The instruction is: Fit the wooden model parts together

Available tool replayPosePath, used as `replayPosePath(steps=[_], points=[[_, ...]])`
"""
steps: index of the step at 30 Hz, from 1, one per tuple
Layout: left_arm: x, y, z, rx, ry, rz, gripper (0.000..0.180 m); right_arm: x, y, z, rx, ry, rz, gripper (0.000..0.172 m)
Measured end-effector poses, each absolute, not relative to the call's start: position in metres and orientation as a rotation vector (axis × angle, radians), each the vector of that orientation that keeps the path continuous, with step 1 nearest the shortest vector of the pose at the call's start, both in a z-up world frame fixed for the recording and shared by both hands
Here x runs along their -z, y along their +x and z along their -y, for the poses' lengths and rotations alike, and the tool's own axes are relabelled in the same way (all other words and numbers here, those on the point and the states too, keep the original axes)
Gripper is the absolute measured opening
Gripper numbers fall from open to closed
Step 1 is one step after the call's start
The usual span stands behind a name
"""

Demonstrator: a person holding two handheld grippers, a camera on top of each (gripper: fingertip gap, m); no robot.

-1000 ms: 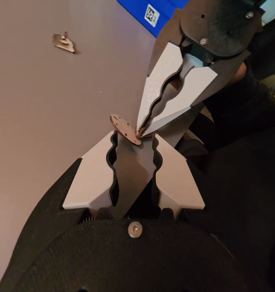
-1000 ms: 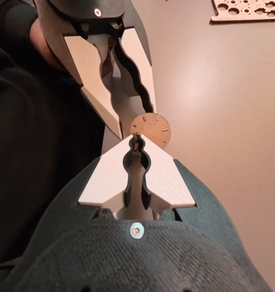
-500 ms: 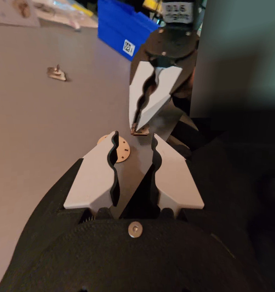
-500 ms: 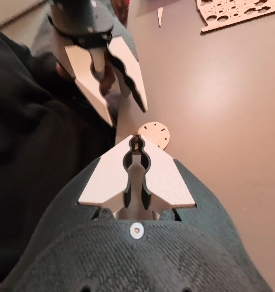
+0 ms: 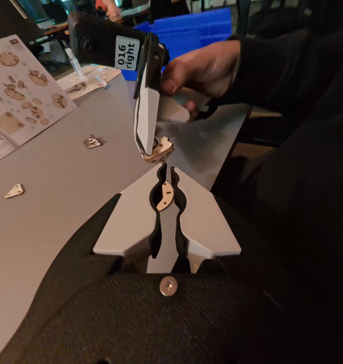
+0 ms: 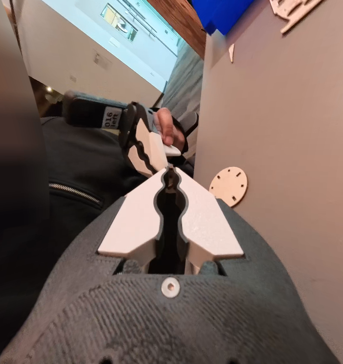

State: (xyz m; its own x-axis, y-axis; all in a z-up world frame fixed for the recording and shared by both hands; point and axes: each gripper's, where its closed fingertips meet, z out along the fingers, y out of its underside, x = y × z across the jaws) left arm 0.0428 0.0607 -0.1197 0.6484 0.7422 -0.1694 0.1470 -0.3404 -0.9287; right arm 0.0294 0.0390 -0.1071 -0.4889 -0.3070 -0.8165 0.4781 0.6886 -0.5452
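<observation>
My left gripper [image 5: 167, 167] is shut, with only a thin slit between its tips and nothing between the pads. A round pale wooden disc [image 5: 165, 197] with small slots lies flat on the grey table [image 5: 58, 187] beneath its fingers. The right wrist view shows the disc [image 6: 228, 186] near the table edge, apart from the left gripper's fingers [image 6: 147, 149]. My right gripper [image 6: 170, 169] is shut on a small wooden assembly [image 5: 160, 151], held just above and beyond the left fingertips. The right gripper [image 5: 147, 151] points down, held by a hand.
A printed sheet with pictures of parts [image 5: 19, 94] lies at the left. Small wooden pieces [image 5: 92, 142] [image 5: 15, 190] lie on the table. A blue bin [image 5: 186, 29] stands behind. A wooden cut-out sheet [image 6: 296, 11] lies farther off. The table edge and dark clothing [image 5: 294, 197] are at the right. My left and right fingertips are right by each other. Left tips and right tips are each some 7 centimeters from the disc [image 6: 228, 186].
My left jaws have gone from wide open to shut with nothing between them. Both grippers have risen and tilted. The disc now lies flat on the table. The right gripper keeps its wooden piece.
</observation>
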Motion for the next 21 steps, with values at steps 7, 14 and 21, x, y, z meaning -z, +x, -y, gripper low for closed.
replayPosePath(steps=[7, 14, 21], points=[[0.132, 0.038, -0.062, -0.873, -1.959, 0.662, 0.008, 0.133, 0.037, -0.04, 0.742, 0.198, -1.921, 0.001], [0.14, 0.036, -0.063, -0.917, -2.018, 0.632, 0.006, 0.138, 0.037, -0.036, 0.691, 0.232, -1.865, 0.001], [0.139, 0.038, -0.064, -0.913, -2.018, 0.615, 0.003, 0.136, 0.039, -0.034, 0.723, 0.195, -1.839, 0.001]])
